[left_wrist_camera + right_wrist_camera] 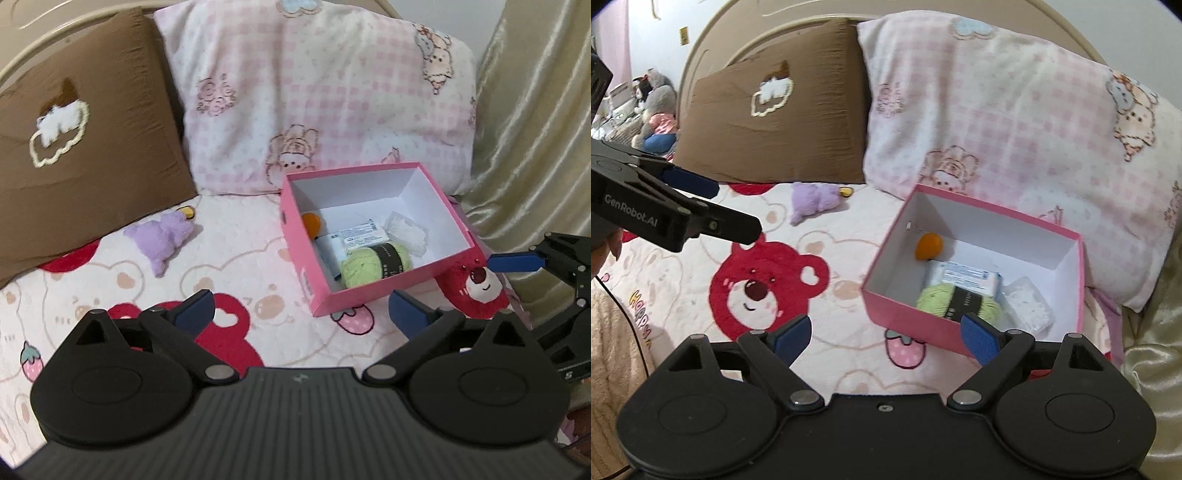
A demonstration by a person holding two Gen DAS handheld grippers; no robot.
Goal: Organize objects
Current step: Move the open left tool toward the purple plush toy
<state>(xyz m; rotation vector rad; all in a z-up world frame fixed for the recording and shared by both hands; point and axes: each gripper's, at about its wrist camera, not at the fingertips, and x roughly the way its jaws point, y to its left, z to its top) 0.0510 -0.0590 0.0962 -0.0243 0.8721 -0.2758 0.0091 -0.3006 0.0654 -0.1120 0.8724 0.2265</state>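
An open pink box (306, 273) (905, 321) lies on the bed in front of the pink pillow. Inside it are a green yarn ball (375, 266) (938, 301), an orange ball (312, 223) (929, 246), a white labelled pack (360, 236) (967, 278) and a clear plastic case (406, 230) (1030, 306). A purple plush toy (162, 236) (812, 201) lies loose on the blanket, left of the box. My left gripper (301, 312) hovers open and empty short of the box. My right gripper (886, 339) is open too, empty, near the box's front wall.
A brown pillow (92, 147) and a pink checked pillow (332, 99) lean on the headboard. A gold curtain (535, 129) hangs at the right. A small yellow item (188, 211) lies by the purple plush. Stuffed toys (655, 110) sit beyond the bed's left side.
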